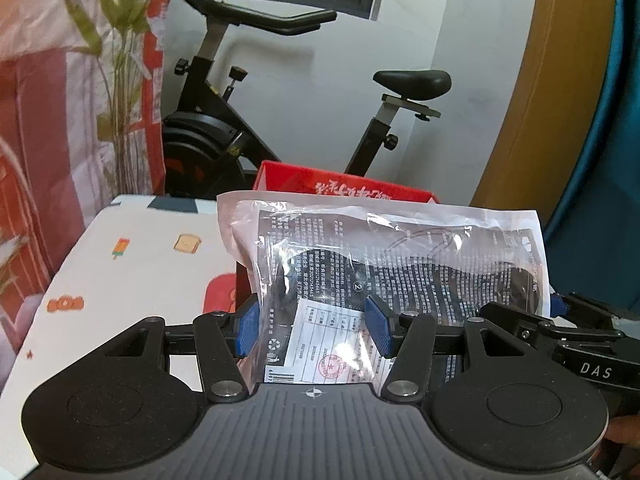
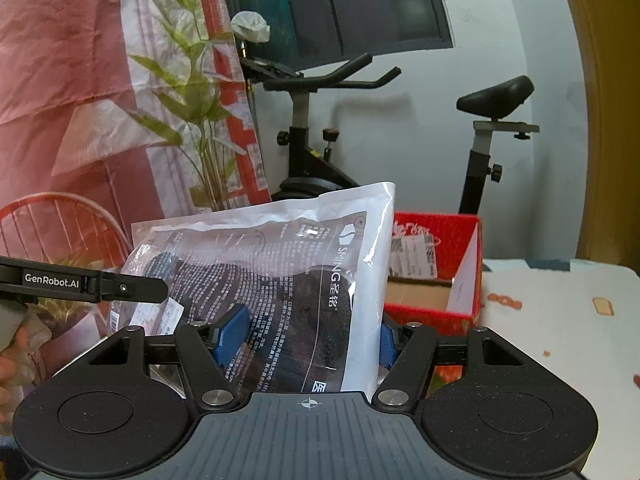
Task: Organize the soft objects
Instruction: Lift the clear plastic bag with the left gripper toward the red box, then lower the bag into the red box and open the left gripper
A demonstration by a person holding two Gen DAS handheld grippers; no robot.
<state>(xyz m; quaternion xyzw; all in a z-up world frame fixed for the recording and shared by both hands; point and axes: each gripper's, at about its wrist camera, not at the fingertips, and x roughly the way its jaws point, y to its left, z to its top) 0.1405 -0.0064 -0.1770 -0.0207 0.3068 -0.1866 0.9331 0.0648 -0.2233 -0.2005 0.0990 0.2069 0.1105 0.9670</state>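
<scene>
A clear and white plastic pack of black face masks (image 1: 384, 256) with printed text is held upright in the air between both grippers. My left gripper (image 1: 314, 326) has its blue pads on the pack's left end. My right gripper (image 2: 306, 338) has its blue pads on the pack's (image 2: 288, 276) right end. The right gripper's body shows at the right of the left wrist view (image 1: 576, 340); the left gripper's arm shows at the left of the right wrist view (image 2: 80, 282). An open red cardboard box (image 2: 440, 272) stands just behind the pack.
The table has a white cloth (image 1: 140, 264) printed with small food pictures. An exercise bike (image 1: 224, 128) stands behind the table against a white wall. A red and white leaf-print curtain (image 2: 120, 100) hangs at the left. A wooden door frame (image 1: 532, 100) is at the right.
</scene>
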